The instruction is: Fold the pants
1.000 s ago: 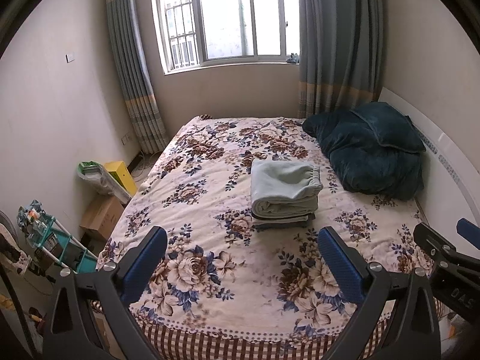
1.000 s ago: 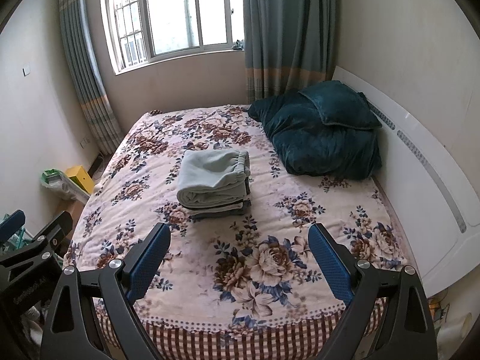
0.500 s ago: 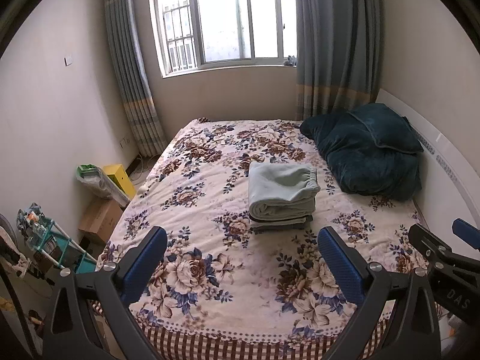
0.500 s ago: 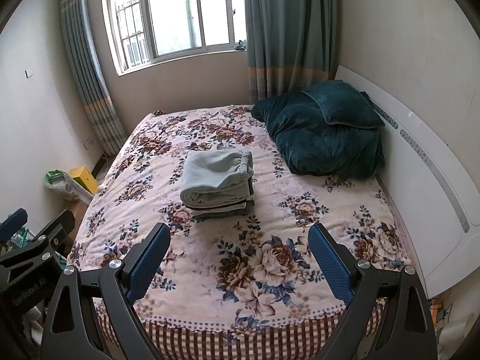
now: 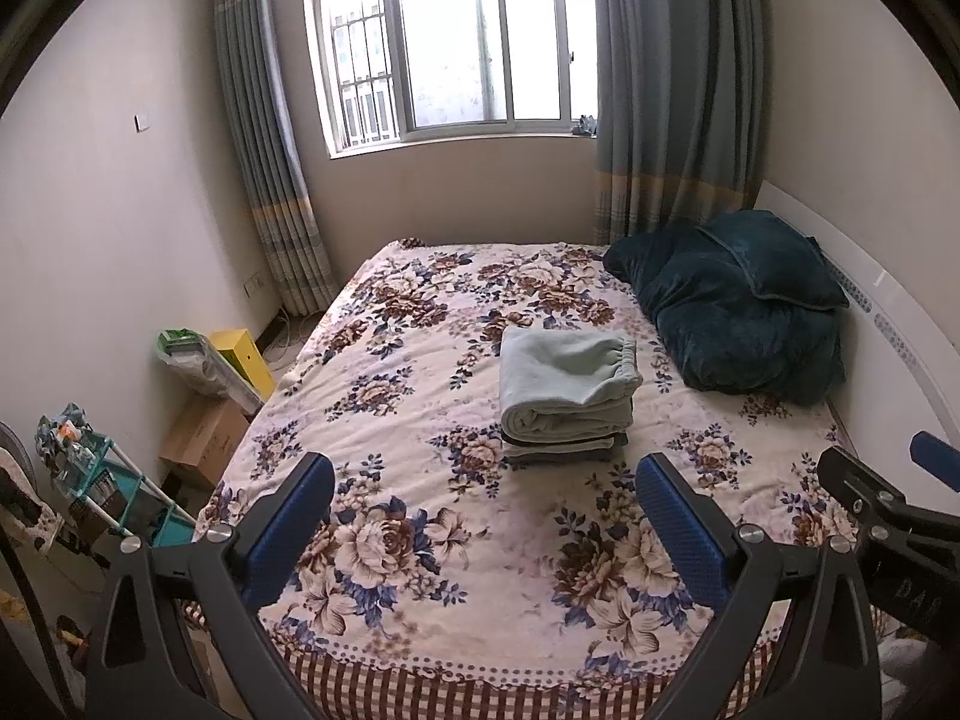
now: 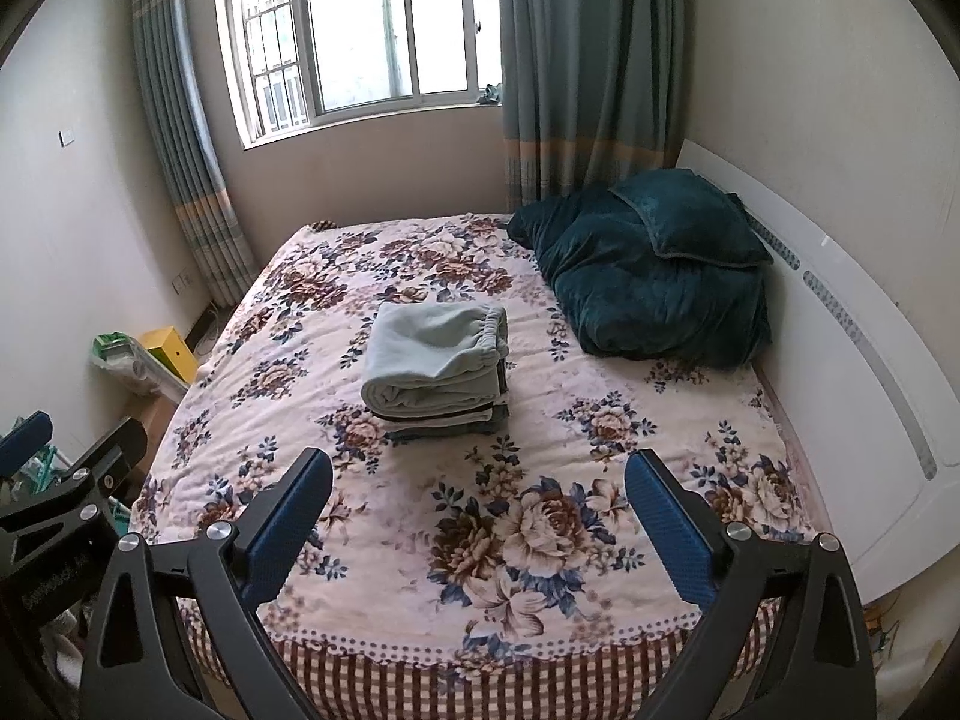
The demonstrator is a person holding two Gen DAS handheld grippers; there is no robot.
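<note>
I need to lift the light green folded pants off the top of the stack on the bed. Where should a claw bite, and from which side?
Probably the rolled fold edge of the light green pants, the near-left edge facing the cameras. It is thick, rounded and overhangs the darker garments beneath, so a finger could slip under it. Come in low from the foot of the bed with the open right claw. Avoid the gathered waistband side, where the layers lie loose.

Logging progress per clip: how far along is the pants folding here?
Done, it seems: the light green pants lie folded on top of a small stack of folded clothes mid-bed. In hand: nothing; the left gripper and right gripper are both open, short of the stack, over the floral bedspread. Left: no unfolded pants are visible.
</note>
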